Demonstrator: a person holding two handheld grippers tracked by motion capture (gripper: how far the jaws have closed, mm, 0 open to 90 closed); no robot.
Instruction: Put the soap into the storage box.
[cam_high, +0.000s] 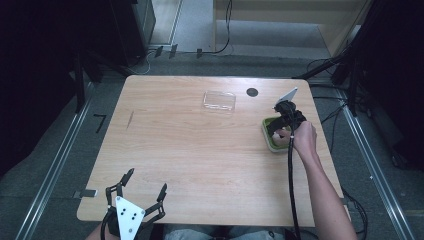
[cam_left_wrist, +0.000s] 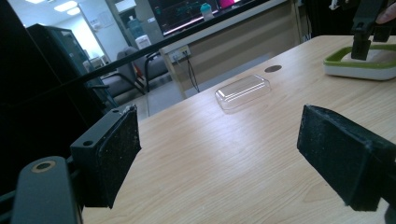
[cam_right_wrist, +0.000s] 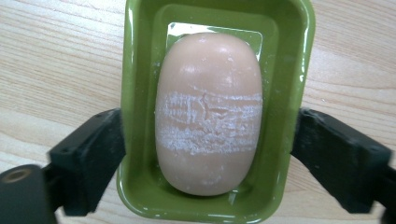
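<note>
The left gripper (cam_high: 142, 192) waits idle, jaws wide apart over bare surface (cam_high: 200, 150), the clear lid (cam_left_wrist: 243, 92) lying well ahead of them. The right gripper (cam_right_wrist: 208, 154) hangs over the green soap dish (cam_right_wrist: 140, 93), jaws spread outside its walls, the soap (cam_right_wrist: 208, 112) resting inside between them. Soap looks placed, with lidding seemingly left; from above, the hand hides most of the dish.

Soap bar (cam_right_wrist: 208, 114) lies in dish (cam_right_wrist: 140, 60), at table's (cam_high: 190, 155) right edge. Lid (cam_high: 219, 100) sits farther back, left of dish, well apart. Right gripper (cam_high: 285, 125) over dish; left gripper (cam_high: 145, 192) at near-left edge.
</note>
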